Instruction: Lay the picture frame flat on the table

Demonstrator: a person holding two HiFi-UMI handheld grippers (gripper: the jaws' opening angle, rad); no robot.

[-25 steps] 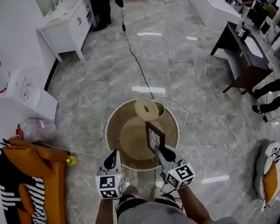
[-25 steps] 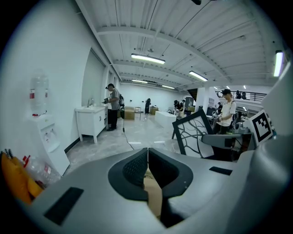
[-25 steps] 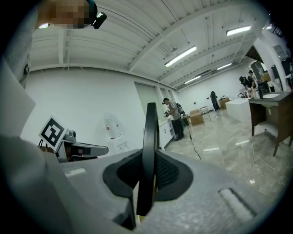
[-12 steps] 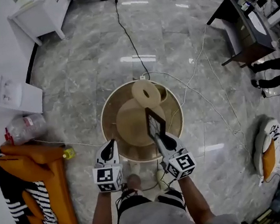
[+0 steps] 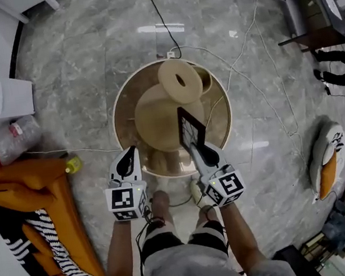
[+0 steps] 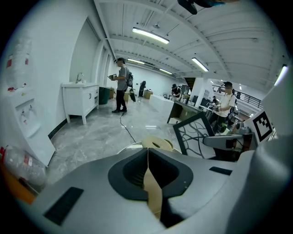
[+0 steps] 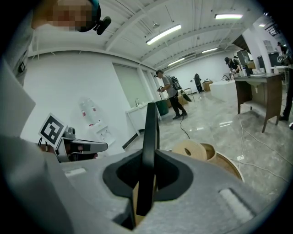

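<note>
- My right gripper (image 5: 194, 150) is clenched on the near edge of the black frame (image 5: 190, 132), which stands upright and edge-on between my jaws.
- The frame is over the near part of the round bench (image 5: 116, 110); I cannot tell if it touches the top.
- My left gripper (image 5: 130, 153) is clenched on nothing, by the bench's near rim, left of the frame.

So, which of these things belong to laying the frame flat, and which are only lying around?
For the job:
- picture frame, on edge in the right gripper
- round table
- left gripper, shut and empty

Just lying about:
- beige ring on the table
- orange bundle on the floor
- white box on the floor
</note>
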